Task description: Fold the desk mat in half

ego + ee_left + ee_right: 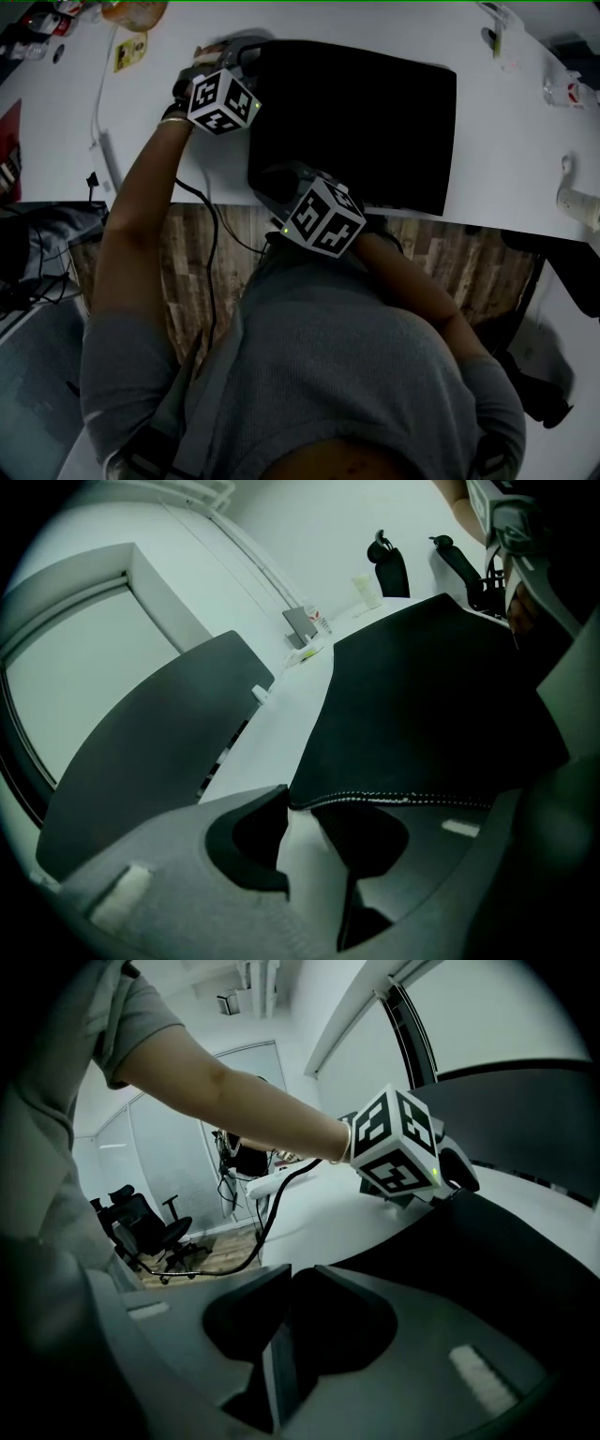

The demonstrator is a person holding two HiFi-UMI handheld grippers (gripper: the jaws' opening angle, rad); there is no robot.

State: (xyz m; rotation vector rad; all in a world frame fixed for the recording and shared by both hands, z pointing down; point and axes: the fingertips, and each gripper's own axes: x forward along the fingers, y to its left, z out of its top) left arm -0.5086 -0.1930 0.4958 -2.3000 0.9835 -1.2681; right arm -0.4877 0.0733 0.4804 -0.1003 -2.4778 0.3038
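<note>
On the white table (506,141) the black stitched-edge desk mat (366,122) lies flat as a compact rectangle. The fold is judged done, though its layers cannot be separated in the dark. The left gripper (302,810) and right gripper (302,1283) are placed at the mat's left-edge corners, jaws narrowly parted, apparently unclamped. Only withdrawal is left. A small pale cup (366,591) stands far off, contents unreadable.
</note>
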